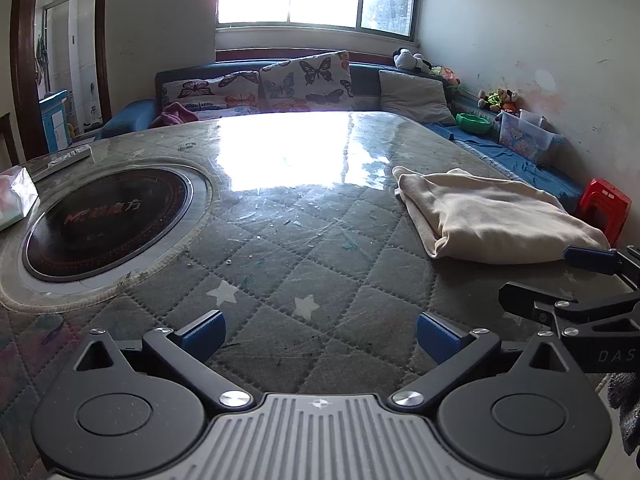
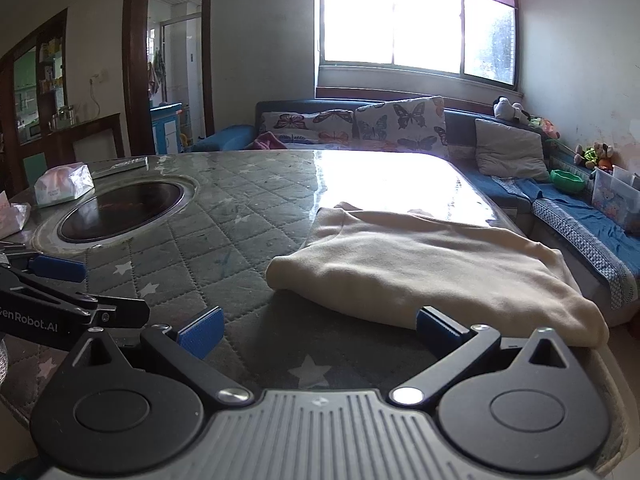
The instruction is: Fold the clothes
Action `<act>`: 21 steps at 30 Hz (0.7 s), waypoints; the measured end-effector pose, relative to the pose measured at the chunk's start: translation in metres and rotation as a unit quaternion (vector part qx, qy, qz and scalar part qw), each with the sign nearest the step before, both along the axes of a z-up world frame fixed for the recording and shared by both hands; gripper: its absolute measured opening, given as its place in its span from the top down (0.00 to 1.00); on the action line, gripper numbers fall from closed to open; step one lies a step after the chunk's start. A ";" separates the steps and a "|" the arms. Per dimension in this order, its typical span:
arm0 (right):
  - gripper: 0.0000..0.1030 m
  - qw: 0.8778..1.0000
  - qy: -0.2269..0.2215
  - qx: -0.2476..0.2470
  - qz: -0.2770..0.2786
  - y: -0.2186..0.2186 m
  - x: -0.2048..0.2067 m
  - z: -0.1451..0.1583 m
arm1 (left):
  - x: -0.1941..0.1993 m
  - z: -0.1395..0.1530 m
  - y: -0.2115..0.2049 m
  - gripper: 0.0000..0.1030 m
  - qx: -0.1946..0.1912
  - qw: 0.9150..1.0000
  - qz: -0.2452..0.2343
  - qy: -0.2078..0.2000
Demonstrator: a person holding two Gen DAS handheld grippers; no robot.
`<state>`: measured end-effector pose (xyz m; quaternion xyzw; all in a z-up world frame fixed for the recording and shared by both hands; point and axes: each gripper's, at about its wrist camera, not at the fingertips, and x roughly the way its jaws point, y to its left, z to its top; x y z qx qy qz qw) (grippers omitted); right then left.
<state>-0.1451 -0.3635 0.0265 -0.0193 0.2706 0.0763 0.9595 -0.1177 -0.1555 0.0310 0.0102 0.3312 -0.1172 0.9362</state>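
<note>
A cream garment (image 1: 492, 216) lies folded in a thick rectangle on the right side of the quilted table (image 1: 304, 248). In the right wrist view the same garment (image 2: 424, 268) fills the middle, its near edge just ahead of my right gripper (image 2: 320, 334). That gripper is open, with nothing between its blue pads (image 2: 202, 336). My left gripper (image 1: 320, 338) is open too, over bare table well left of the garment. The right gripper (image 1: 572, 280) shows at the right edge of the left wrist view, and the left gripper (image 2: 60, 276) at the left edge of the right wrist view.
A round black cooktop (image 1: 108, 224) is set into the table at the left, with a tissue pack (image 2: 64, 186) beside it. A blue sofa with butterfly cushions (image 1: 304, 80) runs behind and along the right. A red stool (image 1: 606, 208) stands by the table's right edge.
</note>
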 end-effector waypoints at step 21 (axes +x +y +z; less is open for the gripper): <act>0.00 0.998 0.005 0.009 -0.062 -0.016 -0.016 -0.006 | -0.006 0.001 -0.024 0.00 0.009 0.999 -0.036 -0.009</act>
